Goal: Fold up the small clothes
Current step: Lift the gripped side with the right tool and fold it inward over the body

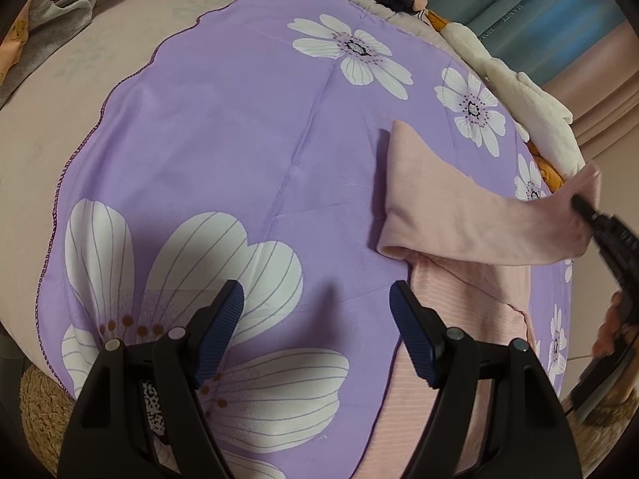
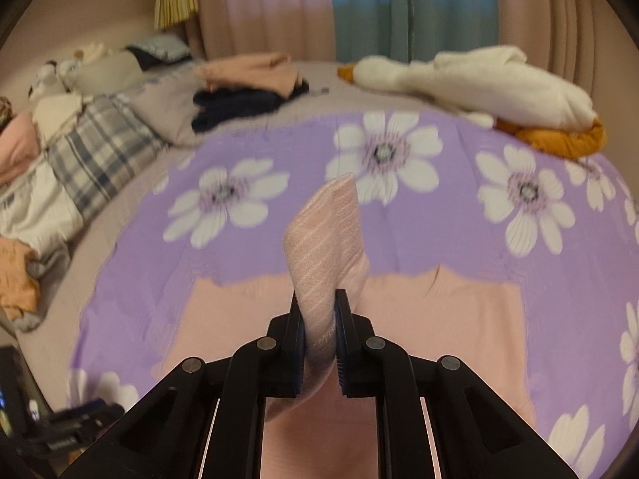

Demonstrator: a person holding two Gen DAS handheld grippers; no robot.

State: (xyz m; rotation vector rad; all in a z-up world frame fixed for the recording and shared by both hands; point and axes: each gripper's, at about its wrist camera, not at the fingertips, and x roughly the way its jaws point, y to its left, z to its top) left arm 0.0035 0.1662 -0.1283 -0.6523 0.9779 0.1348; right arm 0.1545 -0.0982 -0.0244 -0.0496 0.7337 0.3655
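Just now the right gripper (image 2: 319, 319) has its two fingers pinched tight on a fold of the pink striped garment (image 2: 419, 319), and the caught piece rises between the pads as a narrow upright flap whose tip stands over the purple flowered cloth (image 2: 247, 247). That cloth is the landmark: it is spread across a beige bedsheet (image 1: 120, 48), and the garment lies on its near part, mostly flat, with purple showing on either side of it in the right wrist view. In the left wrist view the same garment (image 1: 451, 215) sits toward the cloth's right side, one sleeve or edge drawn up and sideways to the right gripper (image 1: 587, 211), which enters from the frame's right edge with a hand (image 1: 611, 327) partly visible behind it. The left gripper (image 1: 317, 303) hangs over the cloth's near edge with its jaws wide and nothing between them; its right finger is above the garment's left edge, its left finger over a large white flower print, and whether either touches the fabric cannot be told. Beyond the cloth's far edge lie a white plush goose (image 2: 479, 80) with orange feet and a small stack of peach and dark navy clothes (image 2: 247, 84). Off the cloth's left side a plaid quilt (image 2: 100, 159) is bunched up beside some loose clothing.
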